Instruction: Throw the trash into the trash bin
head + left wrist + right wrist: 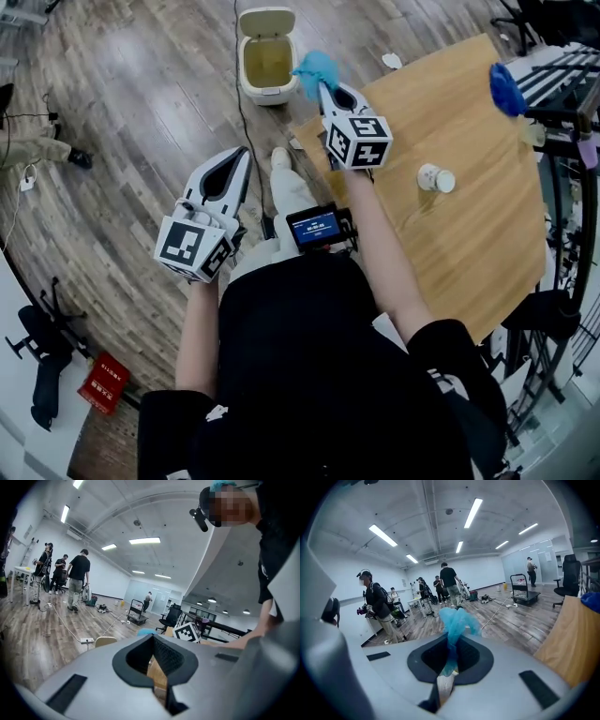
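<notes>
Left claw (243, 157): white-grey plastic shell with a black teardrop-shaped lining. Just behind it sits a white marker cube (192, 246) with black squares. Right claw (324, 92): same build, with the same cube behind it. Person wears a black short-sleeved top (309, 375) and pale trousers (292, 195). Black chest-mounted device with blue screen (318, 227), behind the right claw.

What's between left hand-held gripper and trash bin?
Head view: from left hand-held gripper to trash bin, just wood floor and a black cable.
</notes>
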Tool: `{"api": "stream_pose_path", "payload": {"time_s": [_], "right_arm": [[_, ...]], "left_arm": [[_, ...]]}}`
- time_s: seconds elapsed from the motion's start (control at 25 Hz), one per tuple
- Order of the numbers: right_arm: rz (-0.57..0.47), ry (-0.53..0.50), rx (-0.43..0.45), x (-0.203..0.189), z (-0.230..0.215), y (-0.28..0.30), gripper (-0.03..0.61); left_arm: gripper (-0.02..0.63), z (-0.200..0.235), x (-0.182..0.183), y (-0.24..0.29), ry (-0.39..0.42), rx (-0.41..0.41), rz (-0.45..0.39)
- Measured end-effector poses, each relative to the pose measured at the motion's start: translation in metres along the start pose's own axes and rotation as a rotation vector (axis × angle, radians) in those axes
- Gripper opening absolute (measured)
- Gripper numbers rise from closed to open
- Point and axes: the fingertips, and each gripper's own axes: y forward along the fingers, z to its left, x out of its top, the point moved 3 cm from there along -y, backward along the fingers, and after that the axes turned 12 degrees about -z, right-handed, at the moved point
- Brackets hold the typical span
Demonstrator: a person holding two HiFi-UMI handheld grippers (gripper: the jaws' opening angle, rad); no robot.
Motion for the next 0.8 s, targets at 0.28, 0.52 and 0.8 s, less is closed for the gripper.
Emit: {"api": "stream_pose_path", "payload": {"time_s": [0.28,0.52,0.8], "right_arm": [[0.009,0.051,0.022,0.041,-0.002,0.014,-0.002],[0.027,0.076,0.051,0.039,-0.013,0.053,-0.002],[0.084,0.108,0.01,0.004,-0.025,0.098,-0.002]], "left_arm": [[-0.003,-0.007,0.058,0.043,0.021,-0.034,0.025],[-0.003,0.008,0.057,0.074,-0.028,-0.013,0.037],[-0.003,0.046,0.038,0.086,-0.013,0.01,0.085]]}}
